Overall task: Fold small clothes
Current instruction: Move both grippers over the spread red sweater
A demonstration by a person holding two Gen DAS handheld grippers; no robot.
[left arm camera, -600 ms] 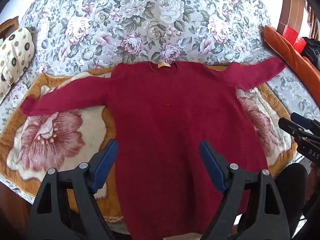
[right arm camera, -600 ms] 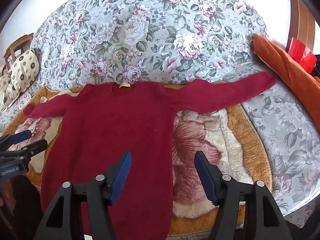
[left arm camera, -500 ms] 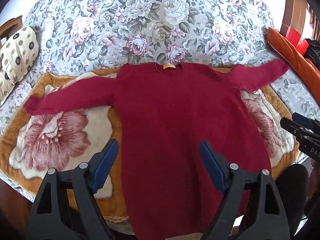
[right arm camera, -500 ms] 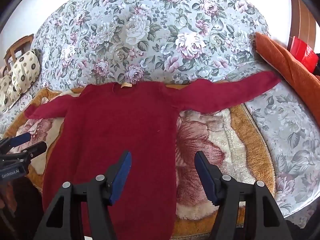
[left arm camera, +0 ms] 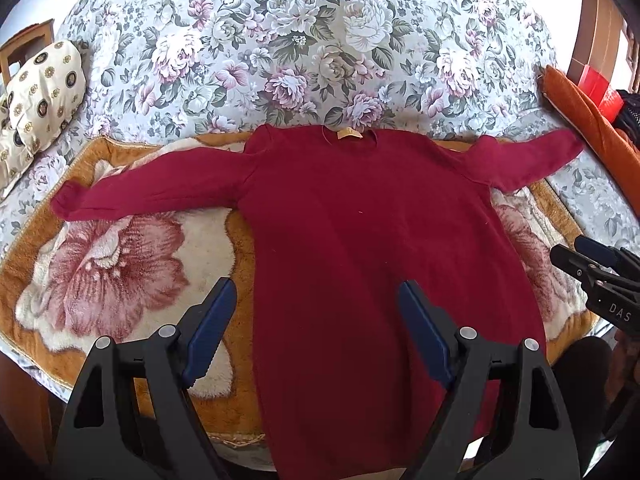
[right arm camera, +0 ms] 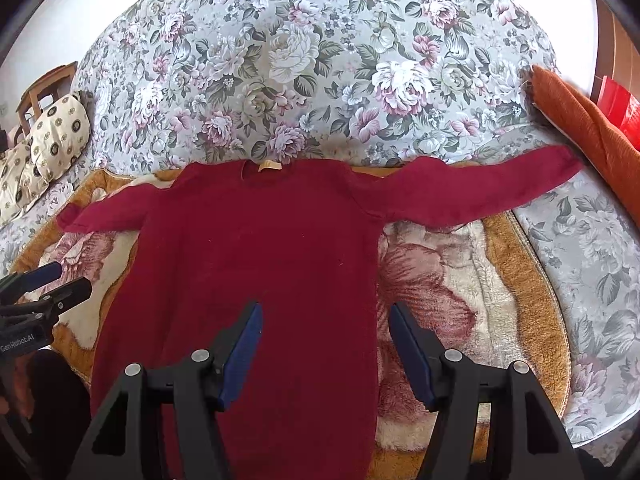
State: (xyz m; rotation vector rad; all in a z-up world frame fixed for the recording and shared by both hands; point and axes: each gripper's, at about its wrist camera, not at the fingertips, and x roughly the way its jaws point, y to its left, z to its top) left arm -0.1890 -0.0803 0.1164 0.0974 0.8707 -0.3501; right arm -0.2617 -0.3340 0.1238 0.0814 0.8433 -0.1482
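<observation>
A dark red long-sleeved sweater (left arm camera: pixel 360 240) lies flat on a fleece blanket, collar away from me, both sleeves spread out sideways. It also shows in the right wrist view (right arm camera: pixel 260 260). My left gripper (left arm camera: pixel 316 300) is open and empty, held above the sweater's lower left part. My right gripper (right arm camera: pixel 326 320) is open and empty, above the sweater's lower right edge. Each gripper shows at the side of the other's view: the right one (left arm camera: pixel 576 254) and the left one (right arm camera: pixel 60 280).
The orange-edged fleece blanket with pink flowers (left arm camera: pixel 120 264) lies on a floral bedspread (left arm camera: pixel 300 40). A cream patterned pillow (left arm camera: pixel 44 88) sits at the left. An orange cloth (right arm camera: pixel 580 120) and a red object (right arm camera: pixel 616 100) lie at the right.
Both grippers have shifted slightly, so the sweater sits a little lower and further right in both views. The sweater itself has not moved. Both jaws stay open.
</observation>
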